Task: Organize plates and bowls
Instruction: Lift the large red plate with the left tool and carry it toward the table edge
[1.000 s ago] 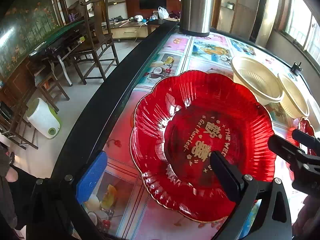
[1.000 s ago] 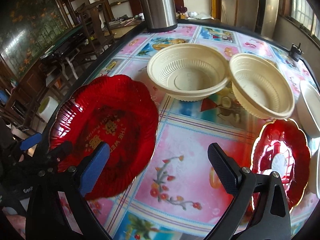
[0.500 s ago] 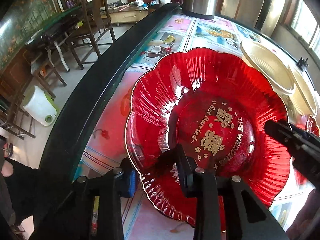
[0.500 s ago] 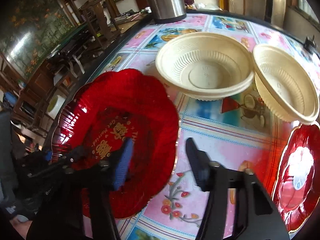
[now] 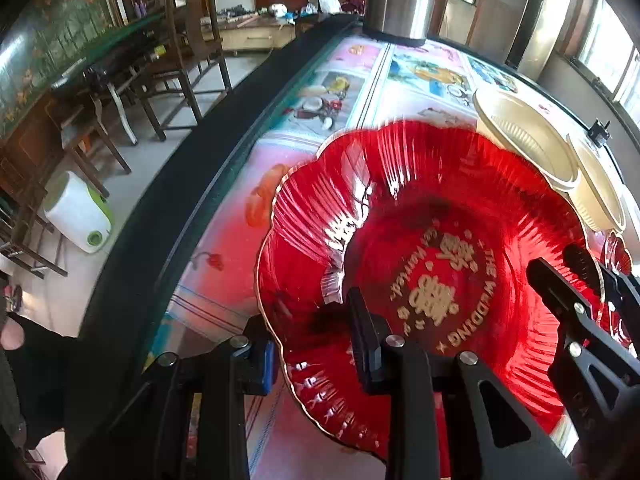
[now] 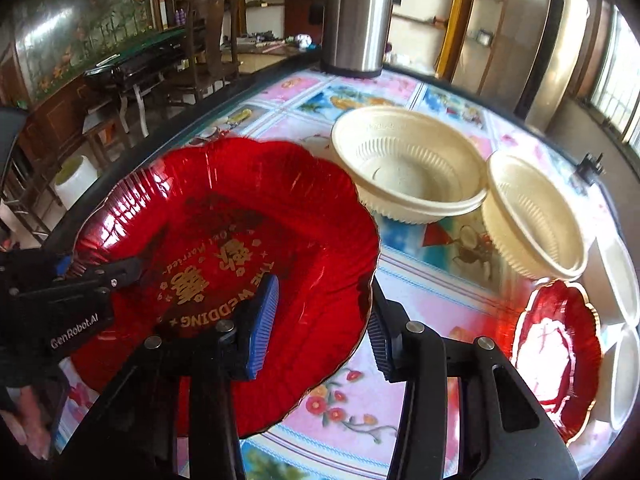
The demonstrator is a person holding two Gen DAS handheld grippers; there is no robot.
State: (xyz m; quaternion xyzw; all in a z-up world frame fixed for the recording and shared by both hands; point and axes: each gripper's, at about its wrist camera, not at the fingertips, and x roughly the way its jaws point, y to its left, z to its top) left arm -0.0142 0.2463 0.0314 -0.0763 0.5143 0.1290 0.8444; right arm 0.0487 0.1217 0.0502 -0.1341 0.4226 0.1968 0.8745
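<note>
Both grippers grip my large red plate (image 5: 420, 248), one on each side. Left gripper (image 5: 312, 344) has just been closing, and its jaws now pinch the plate's scalloped rim at about eight o'clock. Right gripper (image 6: 320, 320) has closed too, with the blue pad (image 6: 262, 320) inside the dish and the other finger outside the rim at four o'clock. Two cream bowls (image 6: 408, 168) sit touching each other at one o'clock on the flowered table (image 6: 420, 304). Near three o'clock I see a smaller red plate (image 6: 556, 356).
</note>
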